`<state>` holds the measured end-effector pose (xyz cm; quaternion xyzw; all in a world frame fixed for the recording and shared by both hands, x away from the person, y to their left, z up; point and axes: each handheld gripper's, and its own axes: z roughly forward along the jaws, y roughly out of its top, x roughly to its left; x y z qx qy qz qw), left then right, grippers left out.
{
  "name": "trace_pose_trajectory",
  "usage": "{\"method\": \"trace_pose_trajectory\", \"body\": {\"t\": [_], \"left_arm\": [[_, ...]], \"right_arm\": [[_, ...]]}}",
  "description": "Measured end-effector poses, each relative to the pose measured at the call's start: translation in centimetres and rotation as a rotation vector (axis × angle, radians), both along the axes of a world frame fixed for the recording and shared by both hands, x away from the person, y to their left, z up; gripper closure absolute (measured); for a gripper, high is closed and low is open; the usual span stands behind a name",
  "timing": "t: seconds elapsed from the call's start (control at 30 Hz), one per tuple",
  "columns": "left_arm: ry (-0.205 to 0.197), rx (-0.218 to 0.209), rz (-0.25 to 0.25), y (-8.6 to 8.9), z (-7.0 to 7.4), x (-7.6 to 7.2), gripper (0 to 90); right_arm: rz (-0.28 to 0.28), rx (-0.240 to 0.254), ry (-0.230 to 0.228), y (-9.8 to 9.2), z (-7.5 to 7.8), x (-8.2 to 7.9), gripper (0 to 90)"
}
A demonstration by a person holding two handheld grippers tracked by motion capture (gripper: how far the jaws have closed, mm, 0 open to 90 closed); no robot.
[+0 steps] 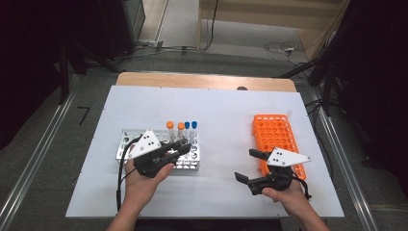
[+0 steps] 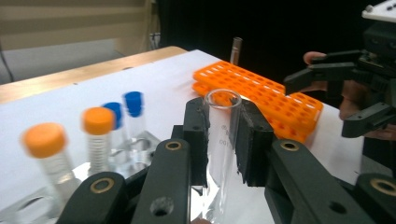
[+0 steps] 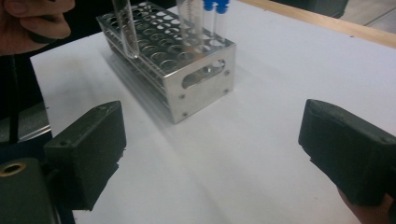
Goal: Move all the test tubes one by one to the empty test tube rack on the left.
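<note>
The left gripper (image 2: 223, 140) is clamped on a clear glass test tube (image 2: 222, 140), its two black pads pressing the tube's sides just below the open rim. In the left gripper view the tube stands nearly upright between the pads, rim at 12 o'clock and lower end running down out of the frame. In the high view this gripper (image 1: 179, 147) sits above the near right part of the metal rack (image 1: 126, 139), pointing toward 2 o'clock, with the person's left hand (image 1: 144, 180) wrapped round its body at 6 o'clock of it. In the right gripper view the held tube (image 3: 126, 28) hangs tilted, its rounded bottom just over the metal rack (image 3: 196, 70); whether it touches the rack's top plate I cannot tell from this angle.

At 12 o'clock of the left gripper in the high view, four capped tubes stand in the metal rack's far row: two with orange caps (image 1: 175, 125) and two with blue caps (image 1: 191, 124).

The right gripper (image 1: 248, 166) has its jaws wide apart with nothing between them, resting low over the white table (image 1: 221, 106) and pointing toward 9 o'clock. The right hand (image 1: 293, 197) holds it from 5 o'clock. In its own view the two pads (image 3: 88, 154) frame bare tabletop.

Just beside the right gripper, at 1 o'clock of it, lies the orange rack (image 1: 275, 132), with one thin clear tube (image 2: 236, 49) standing at its far corner.
</note>
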<state>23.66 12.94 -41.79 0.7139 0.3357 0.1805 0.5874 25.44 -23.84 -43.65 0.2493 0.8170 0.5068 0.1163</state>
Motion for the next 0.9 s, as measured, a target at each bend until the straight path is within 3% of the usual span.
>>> {"method": "trace_pose_trajectory", "body": {"t": [0.5, 0.9], "left_arm": [[-0.018, -0.004, 0.123, 3.9, 0.7, 2.6, 77.1], [-0.022, -0.008, 0.237, 5.6, 0.1, 4.8, 77.1]], "right_arm": [[-0.114, 0.000, 0.009, -4.4, -0.6, 2.2, 6.1], [-0.148, 0.002, 0.015, -5.5, -0.8, 2.7, 6.1]]}}
